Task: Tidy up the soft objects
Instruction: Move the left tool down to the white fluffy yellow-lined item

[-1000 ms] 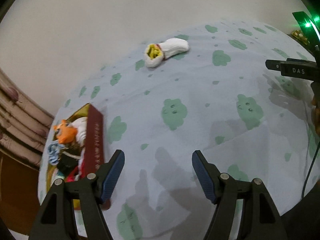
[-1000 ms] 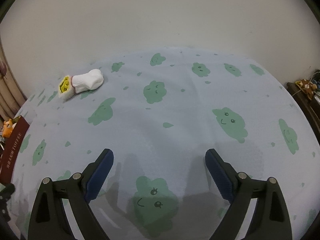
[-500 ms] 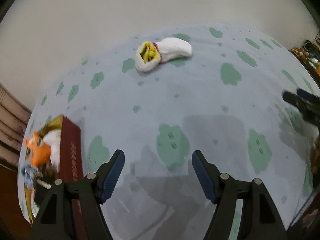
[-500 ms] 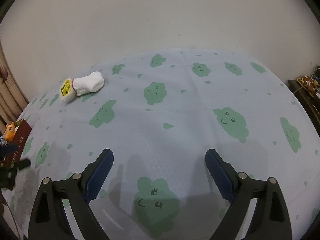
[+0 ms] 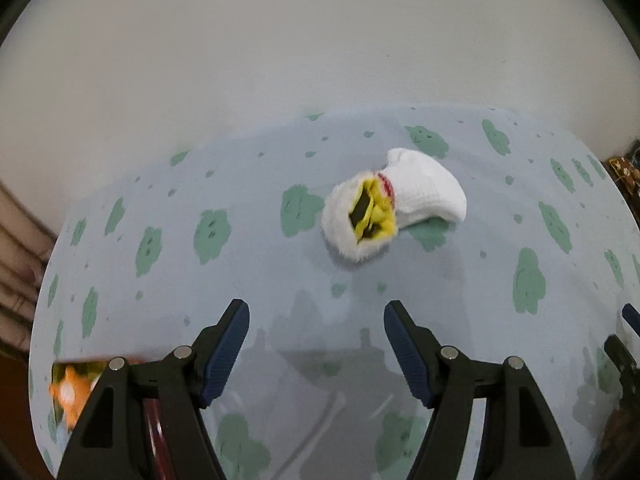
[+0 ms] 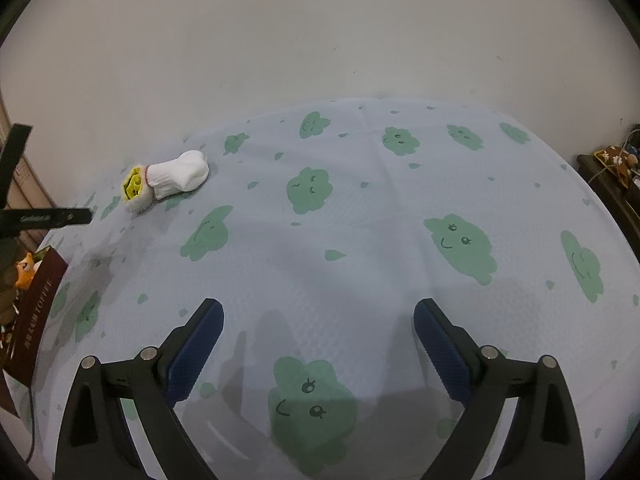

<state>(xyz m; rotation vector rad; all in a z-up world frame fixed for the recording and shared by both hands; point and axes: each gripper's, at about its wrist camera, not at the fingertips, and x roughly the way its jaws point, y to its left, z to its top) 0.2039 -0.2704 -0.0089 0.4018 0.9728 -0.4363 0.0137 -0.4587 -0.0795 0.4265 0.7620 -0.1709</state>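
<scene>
1. The bed [image 6: 360, 208], under its cloud-print sheet, is what I am working over, and it is almost bare; I judge most of the tidying done.
2. The box [image 6: 34, 312] sits at the bed's left edge and already holds soft things, an orange toy [image 6: 25, 274] among them. What else is packed in there I cannot make out.
3. One sock [image 5: 394, 208] is left out on the sheet near the far wall, white with a yellow lining at its open cuff. It lies on its side, well apart from the box.
4. My left gripper [image 5: 316, 340] is spread wide and empty, aimed at the sock, which lies ahead and slightly right of the gap, not yet touched.
5. My right gripper [image 6: 318, 336] is likewise wide apart, holding nothing, over bare sheet far from the sock.
6. What remains, as I read it: pick up that sock and carry it to the box.
</scene>
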